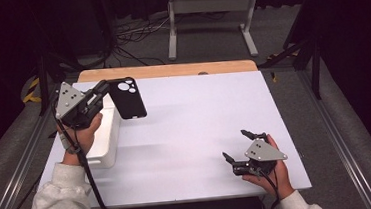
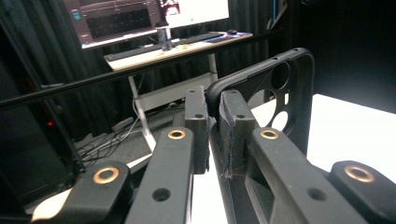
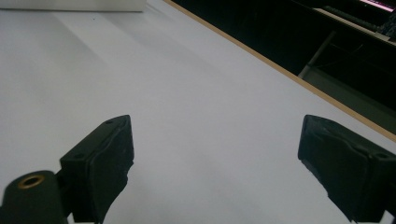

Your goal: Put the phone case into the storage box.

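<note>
Phone-case work occupies the left side of the white table top (image 1: pixel 189 119): the left gripper (image 1: pixel 103 91) is clamped on the rim of a black soft-plastic phone case with round camera cut-outs (image 1: pixel 128 98), which hangs in the air above the table's far-left part, just beside and slightly above a white rectangular plastic bin (image 1: pixel 106 136). In the high view the case stands roughly upright, tilted a little, its camera holes at the top, and its shadow falls on the table to its right. The left gripper view shows the two black jaws pressed together on the thin edge of the case (image 2: pixel 285 93), with its padded fingertips (image 2: pixel 198 121) pinching the rim near the corner that carries the camera holes. The person's left hand (image 1: pixel 83 132) holds that gripper over the bin, a pale sleeve (image 1: pixel 55 200) covering the forearm. The right gripper (image 1: pixel 237 150) rests low near the table's near-right corner, well apart from the case, held in the right hand (image 1: pixel 272 175); its jaws stand wide apart with nothing between them, and the right gripper view shows bare white table between the two black pads (image 3: pixel 112 158). A wooden strip (image 1: pixel 165 70) borders the table's far side.
</note>
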The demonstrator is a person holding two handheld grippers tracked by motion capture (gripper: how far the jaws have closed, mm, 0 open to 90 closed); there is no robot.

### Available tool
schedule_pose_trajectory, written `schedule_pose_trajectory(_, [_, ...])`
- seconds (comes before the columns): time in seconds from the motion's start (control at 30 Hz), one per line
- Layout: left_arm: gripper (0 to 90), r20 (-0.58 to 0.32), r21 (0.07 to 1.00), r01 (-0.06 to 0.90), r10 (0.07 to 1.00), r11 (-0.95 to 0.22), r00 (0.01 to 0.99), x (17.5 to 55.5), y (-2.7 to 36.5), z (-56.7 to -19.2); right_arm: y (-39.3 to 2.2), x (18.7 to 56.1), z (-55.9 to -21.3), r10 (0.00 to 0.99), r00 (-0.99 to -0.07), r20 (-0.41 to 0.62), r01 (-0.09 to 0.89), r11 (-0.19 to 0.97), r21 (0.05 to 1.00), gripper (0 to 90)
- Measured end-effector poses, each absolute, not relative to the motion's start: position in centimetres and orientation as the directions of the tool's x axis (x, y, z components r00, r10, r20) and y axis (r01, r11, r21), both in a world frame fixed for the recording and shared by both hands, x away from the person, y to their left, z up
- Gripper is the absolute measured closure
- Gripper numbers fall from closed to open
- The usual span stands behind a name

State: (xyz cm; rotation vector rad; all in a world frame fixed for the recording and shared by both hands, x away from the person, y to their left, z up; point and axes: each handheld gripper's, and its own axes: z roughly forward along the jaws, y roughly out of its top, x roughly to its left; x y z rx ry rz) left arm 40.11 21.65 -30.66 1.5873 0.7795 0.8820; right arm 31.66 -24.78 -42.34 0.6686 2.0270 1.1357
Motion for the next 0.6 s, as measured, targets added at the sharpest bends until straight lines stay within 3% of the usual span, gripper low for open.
schedule_pose_trajectory(0.6, [83.4, 0.158, 0.978, 0.049, 0.879, -0.201, 0.45, 40.6, 24.7, -29.9, -24.3, 31.7, -42.5, 0.712, -0.616, -0.338, 0.094, 0.492, 0.866, 11.5])
